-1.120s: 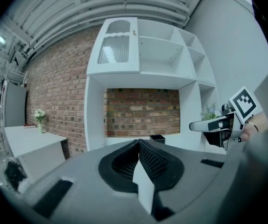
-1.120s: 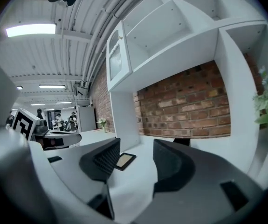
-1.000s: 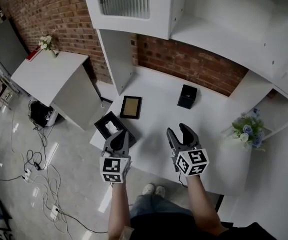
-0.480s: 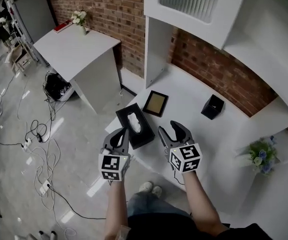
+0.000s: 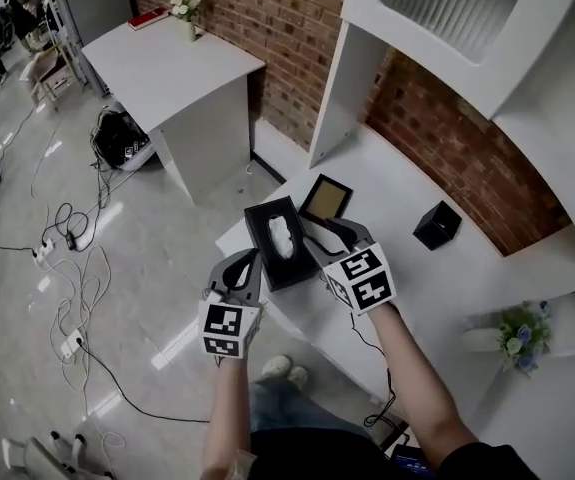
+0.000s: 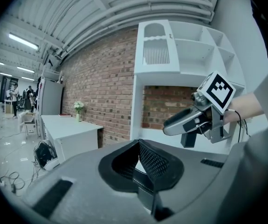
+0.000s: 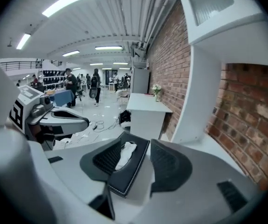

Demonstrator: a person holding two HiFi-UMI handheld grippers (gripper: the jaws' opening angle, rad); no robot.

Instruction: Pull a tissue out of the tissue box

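Observation:
A black tissue box [image 5: 271, 228] lies near the white desk's front left corner, and a white tissue [image 5: 283, 236] sticks up from its slot. My right gripper [image 5: 329, 236] is open just right of the box. In the right gripper view the box [image 7: 130, 174] and tissue [image 7: 126, 154] lie between the right gripper's [image 7: 137, 153] spread pads, a little beyond them. My left gripper [image 5: 246, 262] hangs off the desk's front edge, below and left of the box. The left gripper's [image 6: 138, 143] pad tips meet with nothing in them.
A framed picture [image 5: 325, 198] lies flat behind the box, and a small black cube holder [image 5: 436, 225] sits further right. A flower pot [image 5: 520, 330] stands at the desk's right. White shelving [image 5: 345, 88] rises behind. A white side table [image 5: 172, 63] and floor cables [image 5: 67, 253] are left.
The head view has swung left, bringing the tissue box to the centre. My right gripper has moved left up to the box's right side. The left gripper stays by the desk edge.

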